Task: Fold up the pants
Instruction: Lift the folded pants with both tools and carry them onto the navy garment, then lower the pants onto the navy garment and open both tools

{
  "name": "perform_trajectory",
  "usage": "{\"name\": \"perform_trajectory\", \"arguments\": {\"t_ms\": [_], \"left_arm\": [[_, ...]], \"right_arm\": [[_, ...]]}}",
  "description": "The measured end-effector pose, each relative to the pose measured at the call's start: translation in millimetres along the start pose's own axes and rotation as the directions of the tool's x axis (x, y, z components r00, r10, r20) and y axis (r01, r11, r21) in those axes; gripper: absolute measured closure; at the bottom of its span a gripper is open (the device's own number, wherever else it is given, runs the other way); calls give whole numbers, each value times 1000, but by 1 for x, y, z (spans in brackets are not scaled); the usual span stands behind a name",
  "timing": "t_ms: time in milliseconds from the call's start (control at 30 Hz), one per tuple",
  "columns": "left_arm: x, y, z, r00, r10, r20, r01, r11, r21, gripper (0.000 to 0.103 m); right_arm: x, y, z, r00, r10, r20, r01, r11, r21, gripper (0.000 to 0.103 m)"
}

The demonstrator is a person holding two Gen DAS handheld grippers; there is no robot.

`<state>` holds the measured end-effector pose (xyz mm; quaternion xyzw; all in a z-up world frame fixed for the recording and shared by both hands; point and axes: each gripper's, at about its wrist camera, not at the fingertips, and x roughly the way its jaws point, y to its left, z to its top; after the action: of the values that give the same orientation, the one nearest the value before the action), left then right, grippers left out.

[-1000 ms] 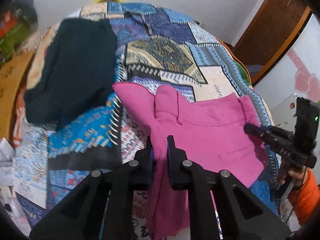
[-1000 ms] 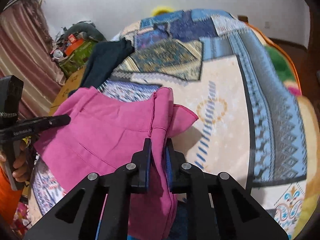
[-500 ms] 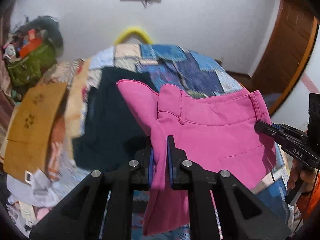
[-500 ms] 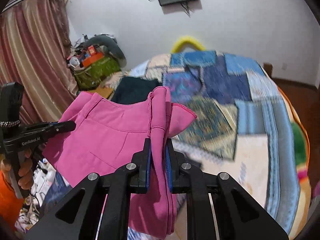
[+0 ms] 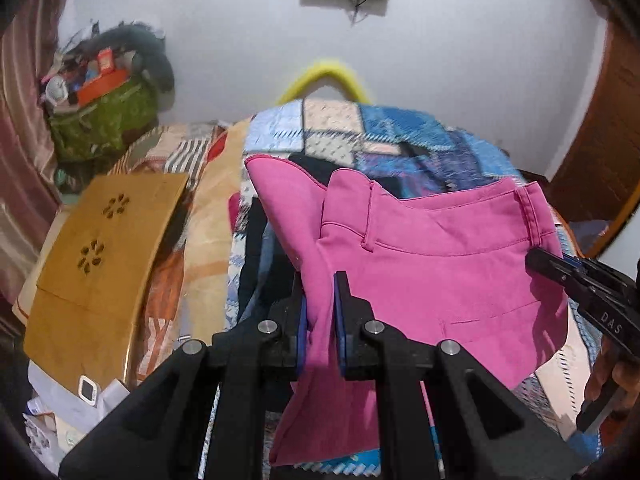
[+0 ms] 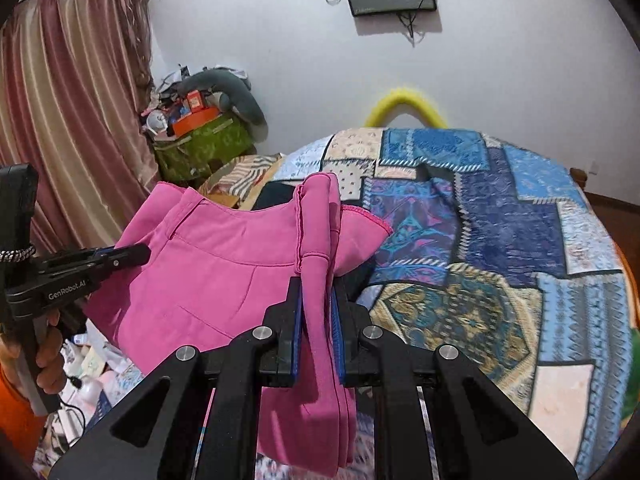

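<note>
A white-walled bedroom, with a bed under a blue patchwork quilt [image 6: 500, 240]. From left to right: a striped curtain [image 6: 72, 120], a green bag [image 6: 200, 148] piled with clutter, then the pink pants [image 5: 432, 268] held up above the bed. The left tool [image 5: 320, 312] is clamped on one end of the waistband, the right tool [image 6: 316, 320] on the other, fabric hanging below both.

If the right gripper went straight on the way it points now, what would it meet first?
Most likely the patchwork bed cover. The right gripper, shut on the pink pants, points down toward it; depth is hard to judge.
</note>
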<state>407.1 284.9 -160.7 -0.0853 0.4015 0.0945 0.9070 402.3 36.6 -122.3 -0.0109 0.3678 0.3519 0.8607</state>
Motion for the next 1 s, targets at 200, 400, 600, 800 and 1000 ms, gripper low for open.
{"name": "perform_trajectory", "arguments": {"t_ms": [200,400,600,800,1000], "left_arm": [[56,21,-10,997,36,-67,-38,999,-23,91],[98,40,-33,985,43,-168,-58,995,-82,88],[87,43,-41,981,73,-179,-88,993,-78,83],[29,32,-35,991,60,-115,-67,997,-49,79],[-68,5,-30,999,33,37,-33,999,-4,79]], "right_arm": [[58,3,-9,996,-7,-84,7,1000,4,92],[91,-2,-30,984,-20,-178,26,999,32,91],[80,-1,-36,979,-49,-198,50,999,1,82],[37,6,-33,989,-37,-140,37,999,-1,79],[-43,31,-17,1000,7,17,-7,1000,-17,79]]}}
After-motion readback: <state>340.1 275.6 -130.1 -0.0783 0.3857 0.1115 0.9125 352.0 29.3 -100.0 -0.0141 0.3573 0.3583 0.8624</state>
